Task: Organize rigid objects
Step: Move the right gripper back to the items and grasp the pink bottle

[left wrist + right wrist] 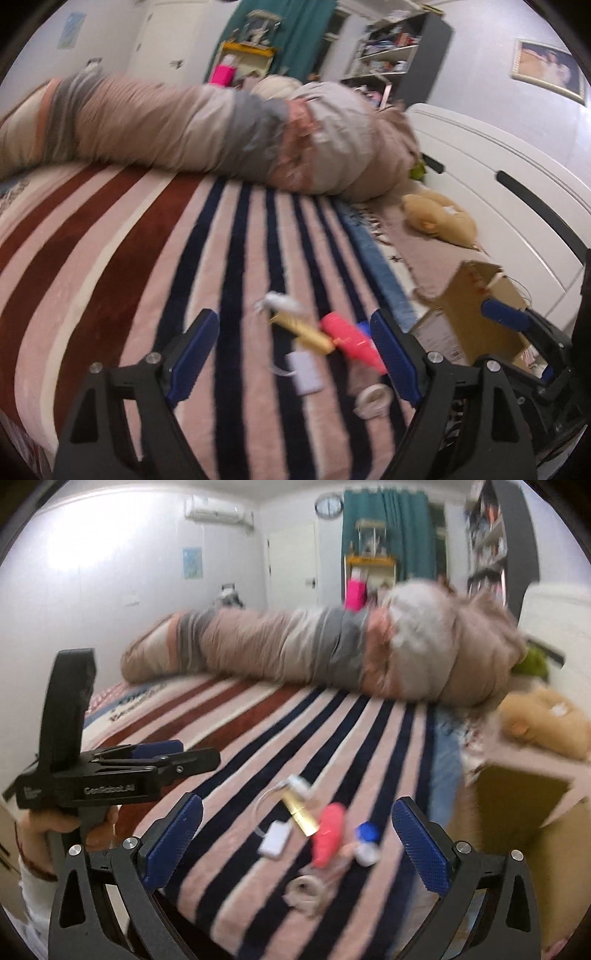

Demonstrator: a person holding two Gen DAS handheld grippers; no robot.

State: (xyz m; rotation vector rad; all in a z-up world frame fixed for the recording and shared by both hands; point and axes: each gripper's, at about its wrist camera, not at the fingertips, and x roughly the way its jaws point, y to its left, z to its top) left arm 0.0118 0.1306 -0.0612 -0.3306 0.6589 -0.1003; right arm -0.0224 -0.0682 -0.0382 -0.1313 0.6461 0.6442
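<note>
Both grippers, left (pixel 295 350) and right (pixel 297 840), hung wide and empty above small items on the bed (pixel 258 716). Sorting seemed unstarted; next, grasping the pink tube (pixel 327 834) for the cardboard box (pixel 476 314).

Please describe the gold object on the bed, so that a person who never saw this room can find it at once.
Start at the striped blanket covering the bed, then look at the small cluster of items near its front edge. The gold tube lies there at a slant between a flat white rectangular piece and a pink cylinder. It is the only shiny metallic thing in the group.
</note>
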